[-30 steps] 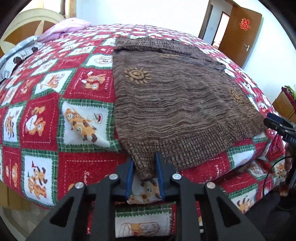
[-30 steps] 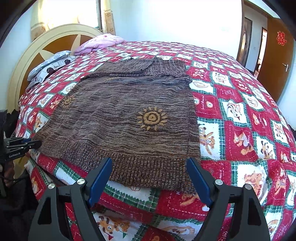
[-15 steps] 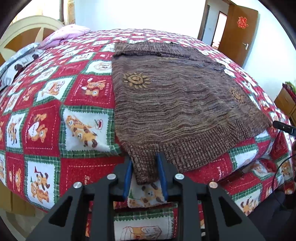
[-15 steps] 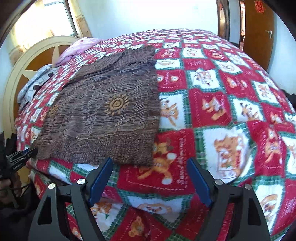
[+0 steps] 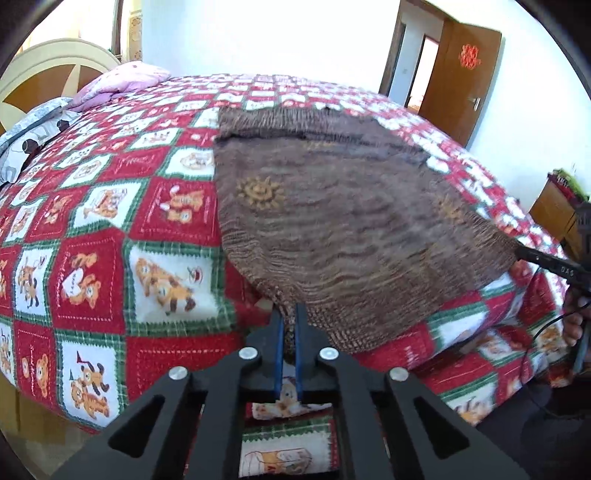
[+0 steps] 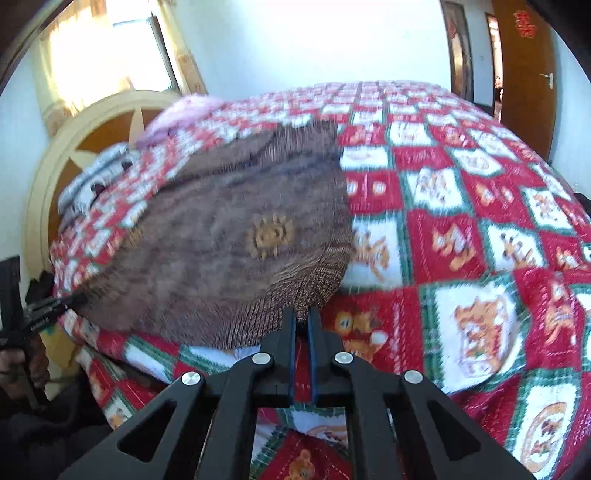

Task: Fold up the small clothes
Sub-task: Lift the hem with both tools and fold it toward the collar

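We've got both hem corners of the sweater (image 5: 332, 221) pinched — left hand-held gripper (image 5: 289, 317) and right hand-held gripper (image 6: 302, 317) clenched on it — no fold made yet.

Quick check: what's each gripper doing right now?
Left gripper: shut on the brown sweater hem corner.
Right gripper: shut on the sweater's other hem corner.

**Lighting and picture quality**

Daylight, bright. Source: window (image 6: 107, 48) at upper left of right wrist view, blown out to white glare. White wall (image 5: 258, 33) overexposed in both views. Fisheye bowing with dark corner vignette throughout. Right wrist view heavily motion-blurred across the quilt (image 6: 461, 229); left wrist view sharper, softened toward the sweater (image 5: 351, 221). Shadows faint.
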Tool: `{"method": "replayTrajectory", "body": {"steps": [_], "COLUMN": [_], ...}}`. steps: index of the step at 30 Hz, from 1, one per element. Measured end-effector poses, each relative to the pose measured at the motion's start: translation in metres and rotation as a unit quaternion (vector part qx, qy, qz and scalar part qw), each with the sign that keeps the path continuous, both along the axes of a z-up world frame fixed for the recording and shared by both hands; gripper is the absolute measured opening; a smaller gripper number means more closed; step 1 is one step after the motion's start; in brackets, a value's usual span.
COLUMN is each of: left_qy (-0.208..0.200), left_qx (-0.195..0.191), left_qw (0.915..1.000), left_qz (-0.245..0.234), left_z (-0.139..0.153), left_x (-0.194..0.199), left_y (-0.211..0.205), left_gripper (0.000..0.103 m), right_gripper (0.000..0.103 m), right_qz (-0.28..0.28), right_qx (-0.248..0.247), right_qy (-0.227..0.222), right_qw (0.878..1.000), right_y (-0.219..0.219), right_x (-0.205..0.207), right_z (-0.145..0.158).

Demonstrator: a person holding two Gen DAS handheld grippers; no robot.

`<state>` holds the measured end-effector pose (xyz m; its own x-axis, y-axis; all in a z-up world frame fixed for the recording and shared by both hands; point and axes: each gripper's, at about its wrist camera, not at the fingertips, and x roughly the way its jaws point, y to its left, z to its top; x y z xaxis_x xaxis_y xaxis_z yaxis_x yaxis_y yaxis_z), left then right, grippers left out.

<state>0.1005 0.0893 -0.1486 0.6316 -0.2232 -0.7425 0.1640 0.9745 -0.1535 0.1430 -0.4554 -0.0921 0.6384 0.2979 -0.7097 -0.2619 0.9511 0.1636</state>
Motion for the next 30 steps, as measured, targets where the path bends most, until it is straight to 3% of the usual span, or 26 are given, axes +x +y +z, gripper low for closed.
{"method": "replayTrajectory", "body": {"steps": [4,8,12,16,20,22,30], "left_qy": [-0.007,0.021,0.037,0.043,0.033,0.025,-0.010], "left_qx": [-0.013,-0.023,-0.011,-0.028,-0.019,-0.020,-0.075], "left_qw": [0.9999,0.9995,0.9992,0.9984,0.9992,0.9995,0.9971], "left_qz": [0.004,0.006,0.010,0.021,0.005,0.000,-0.001], "left_z": [0.006,-0.010,-0.026,-0.031,-0.030,-0.023,0.012], "left_x": [0.000,0.004,0.007,0.009,0.008,0.007,0.008], "left_y": [0.006,0.006,0.001,0.005,0.002,0.003,0.020], "left_gripper": [0.004,0.004,0.005,0.009,0.005,0.004,0.004], "right_gripper": [0.005,0.005,0.006,0.009,0.006,0.005,0.005], "right_qz": [-0.010,-0.012,-0.009,-0.018,-0.013,-0.012,-0.021], "right_qx": [-0.017,-0.023,0.010,0.043,0.043,0.042,0.062], "right_qy": [0.000,0.023,0.051,0.063,0.056,0.029,-0.021], "right_qw": [1.000,0.999,0.999,0.997,0.997,0.999,0.998], "right_y": [-0.002,-0.004,-0.009,-0.014,-0.012,-0.013,-0.018], "right_x": [-0.002,0.003,0.008,0.014,0.012,0.006,0.000], "right_z": [0.004,-0.010,-0.023,-0.030,-0.027,-0.015,0.009]}}
